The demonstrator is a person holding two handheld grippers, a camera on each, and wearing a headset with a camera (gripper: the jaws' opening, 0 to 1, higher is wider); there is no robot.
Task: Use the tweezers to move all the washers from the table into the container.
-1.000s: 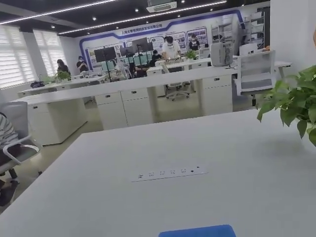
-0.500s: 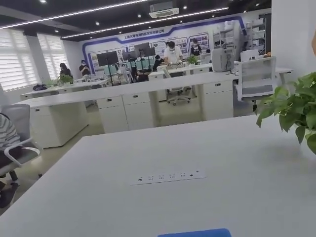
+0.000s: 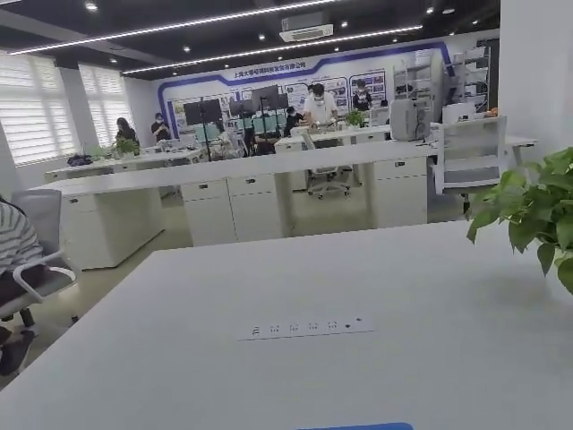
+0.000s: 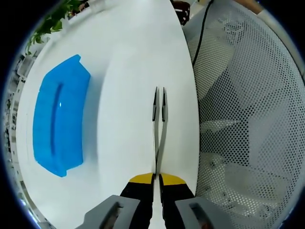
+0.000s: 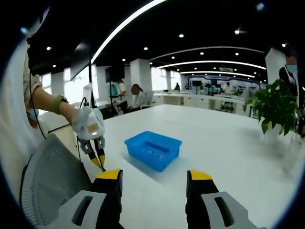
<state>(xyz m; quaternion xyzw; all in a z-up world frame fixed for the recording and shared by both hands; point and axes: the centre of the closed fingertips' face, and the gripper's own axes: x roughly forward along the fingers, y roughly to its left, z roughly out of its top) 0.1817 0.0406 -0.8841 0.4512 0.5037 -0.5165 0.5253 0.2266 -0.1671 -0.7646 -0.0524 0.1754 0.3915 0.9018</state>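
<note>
White laminate tabletop (image 3: 376, 278) runs through an open office, carrying a recessed white power strip (image 3: 306, 327) and a leafy green potted plant (image 3: 537, 206). The left gripper (image 4: 157, 178) is clenched on slim steel tweezers (image 4: 159, 119), whose tips sit close together with nothing between them. A shallow blue plastic container (image 5: 143, 155) rests near them, to their left in the left gripper view, and straight ahead of the right gripper (image 5: 155, 175), whose jaws stand wide apart and empty. Several small washers (image 5: 155, 153) appear to lie inside it. I can make out none on the table around the tools, so the transfer looks finished or nearly so.
</note>
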